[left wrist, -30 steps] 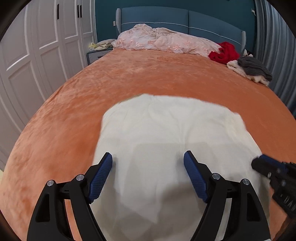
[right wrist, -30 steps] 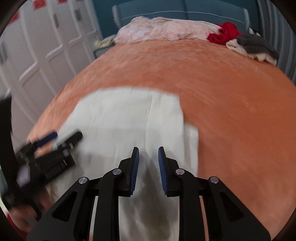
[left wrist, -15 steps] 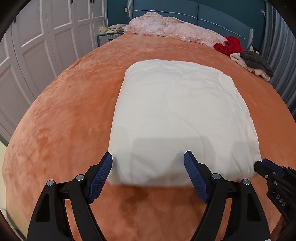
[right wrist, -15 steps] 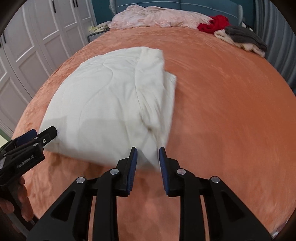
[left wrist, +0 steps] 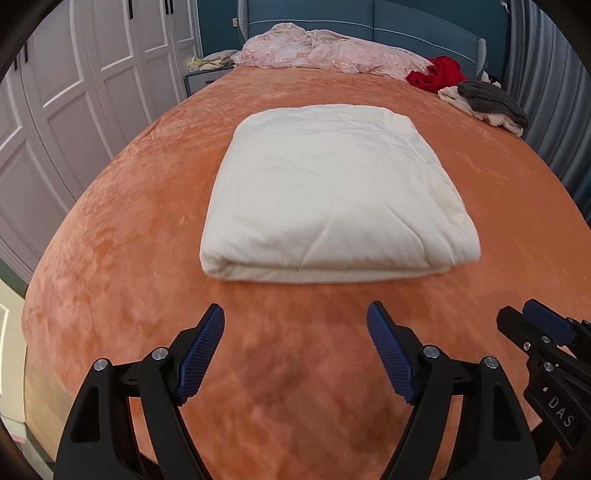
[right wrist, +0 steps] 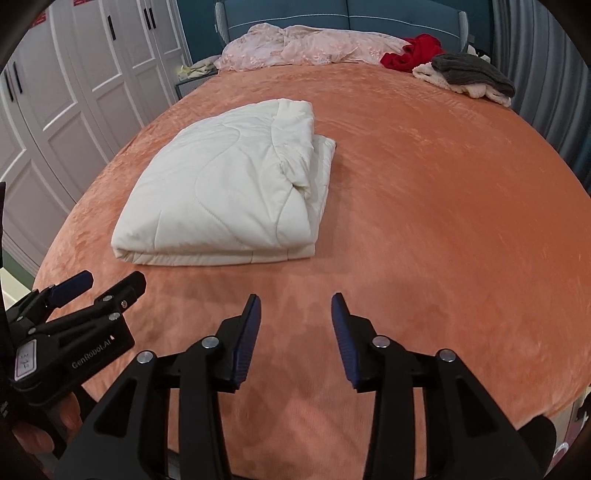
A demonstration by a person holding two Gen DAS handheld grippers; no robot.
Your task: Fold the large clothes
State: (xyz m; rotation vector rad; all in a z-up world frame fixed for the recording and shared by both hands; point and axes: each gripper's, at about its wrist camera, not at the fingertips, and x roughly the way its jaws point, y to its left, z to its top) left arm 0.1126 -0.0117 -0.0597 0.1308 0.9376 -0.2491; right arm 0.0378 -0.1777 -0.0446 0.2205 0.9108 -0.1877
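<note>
Ahead of my left hand-held gripper (left wrist: 295,343) and right hand-held gripper (right wrist: 295,328), both spread wide and empty, the folded quilt (left wrist: 332,192) rests on the bed (left wrist: 129,240); I judge it done; I pull back level.

bed, orange cover (left wrist: 147,229) | blue headboard (left wrist: 406,33) | white panelled wardrobe doors (left wrist: 92,74) | teal wall (left wrist: 218,26)
</note>
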